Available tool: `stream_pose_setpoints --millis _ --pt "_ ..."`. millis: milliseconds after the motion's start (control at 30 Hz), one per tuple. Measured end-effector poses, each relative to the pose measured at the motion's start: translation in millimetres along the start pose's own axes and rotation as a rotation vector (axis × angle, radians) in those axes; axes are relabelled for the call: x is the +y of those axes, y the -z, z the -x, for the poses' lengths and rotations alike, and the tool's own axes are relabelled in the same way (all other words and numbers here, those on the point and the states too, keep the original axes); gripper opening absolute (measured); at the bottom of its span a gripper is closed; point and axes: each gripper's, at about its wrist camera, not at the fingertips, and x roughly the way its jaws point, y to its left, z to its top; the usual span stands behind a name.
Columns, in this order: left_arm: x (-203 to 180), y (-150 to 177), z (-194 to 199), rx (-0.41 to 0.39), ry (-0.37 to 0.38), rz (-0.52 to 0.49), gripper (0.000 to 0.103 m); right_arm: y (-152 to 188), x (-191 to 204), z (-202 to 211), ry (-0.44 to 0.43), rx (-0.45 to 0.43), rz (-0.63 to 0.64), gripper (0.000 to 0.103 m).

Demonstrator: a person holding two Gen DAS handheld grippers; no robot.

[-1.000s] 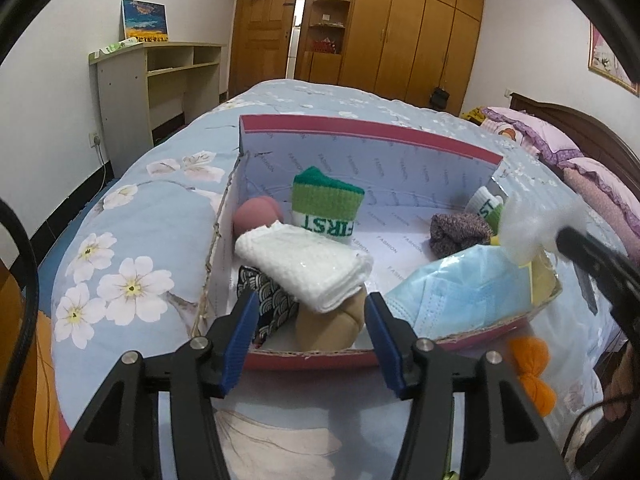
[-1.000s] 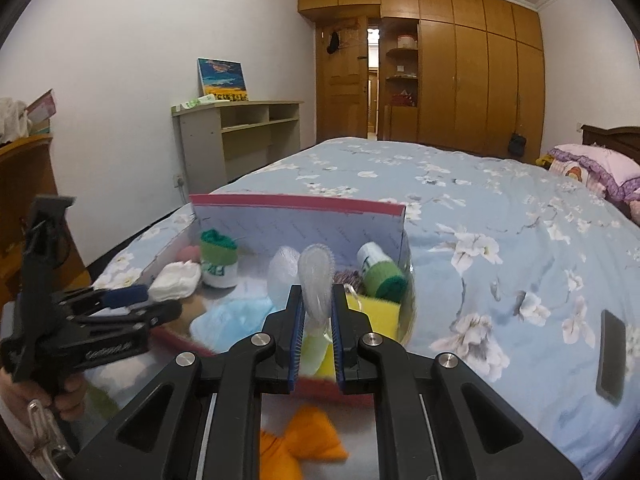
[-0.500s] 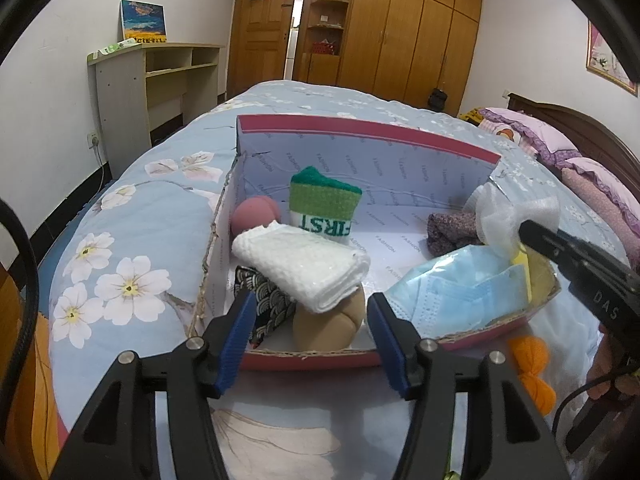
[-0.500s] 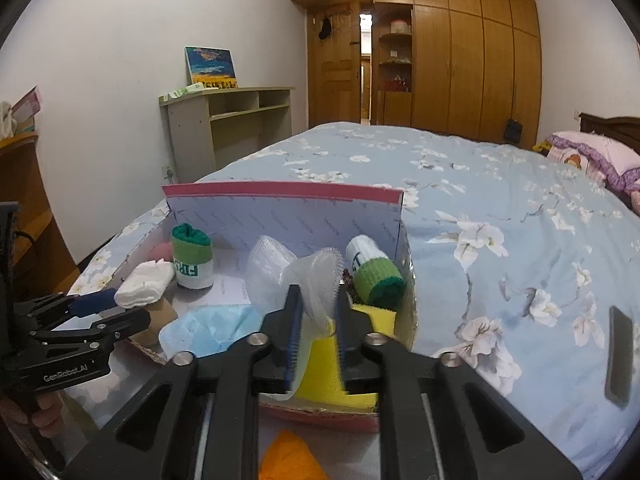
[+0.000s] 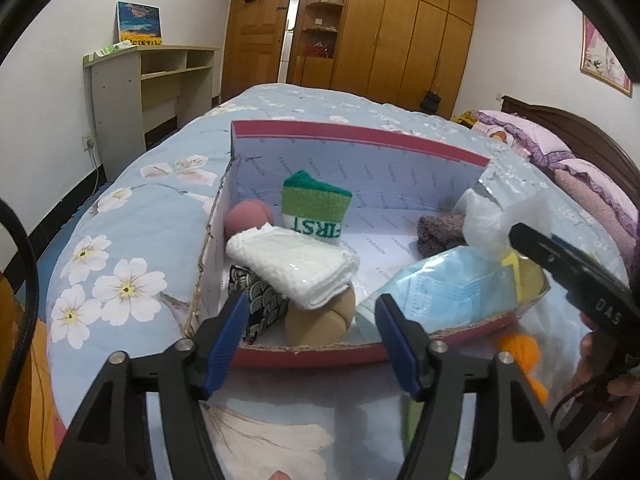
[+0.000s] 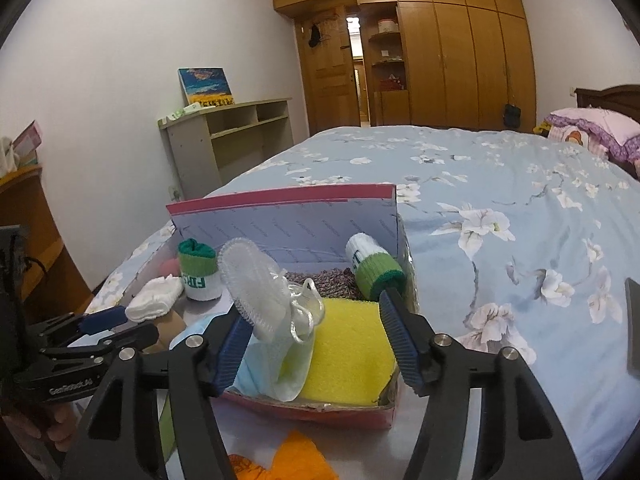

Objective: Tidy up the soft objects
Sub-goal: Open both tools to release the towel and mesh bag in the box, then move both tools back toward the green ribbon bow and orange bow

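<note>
Box (image 6: 280, 200), pink-rimmed cardboard, sits on the flowered bed (image 6: 500, 184) and already carries most of the soft things, so the sorting looks well advanced. Inside, as far as both views show, are two rolled green-and-white socks (image 5: 316, 210), one folded white cloth (image 5: 296, 266), one pink ball (image 5: 246, 218), one tan ball (image 5: 320, 318) under the cloth, one dark patterned roll (image 5: 258, 300), one mottled purple knit piece (image 6: 324, 282), one yellow sponge (image 6: 348, 356), one pack of blue face masks (image 5: 444, 290), and one clear mesh pouch (image 6: 256, 280) with a drawstring, lying on the masks and sponge at the front right corner.

The right hand-held gripper (image 6: 316, 344) hangs wide open just over that corner, its left finger touching or nearly touching the pouch but clamping nothing; the pouch looks delivered. The left hand-held gripper (image 5: 310, 330) is also spread wide and empty, poised at the box's near rim in front of the tan ball.

What seems left is one orange cloth item (image 6: 296, 460), outside the box on the bed just before its near wall. Whether more lies beyond the frame cannot be told. A dark flat object (image 6: 632, 324) rests on the bed well to the right, apart from the task.
</note>
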Motion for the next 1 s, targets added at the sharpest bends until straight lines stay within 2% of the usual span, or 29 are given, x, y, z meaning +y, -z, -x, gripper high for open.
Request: stream_pose_setpoints --millis 100,333,533,867,933,1000 --pt "-3.0 0.3 5.4 -0.005 0.004 -0.006 0.078 -0.2 -1.9 3.2 -0.005 -0.008 -0.015 0.066" --pt "-2.4 1.6 19.0 -0.001 0.035 0.013 0.078 1.8 -0.6 14.6 0.007 -0.025 -0.016 0.068" --pt "-2.7 3.5 32.5 -0.013 0.051 0.012 0.078 8.6 1.8 18.0 -0.018 -0.009 -0.014 0.069" --pt "0.1 7.4 33.6 0.006 0.063 0.028 0.078 18.2 14.2 27.1 -0.016 -0.004 0.039 0.069" --pt "-0.4 8.3 33.5 0.008 0.065 0.027 0.078 18.2 19.5 27.1 -0.025 -0.009 0.071 0.065" --pt "-0.7 8.6 33.7 0.008 0.065 0.025 0.078 17.1 27.4 25.5 -0.008 -0.014 0.118 0.045"
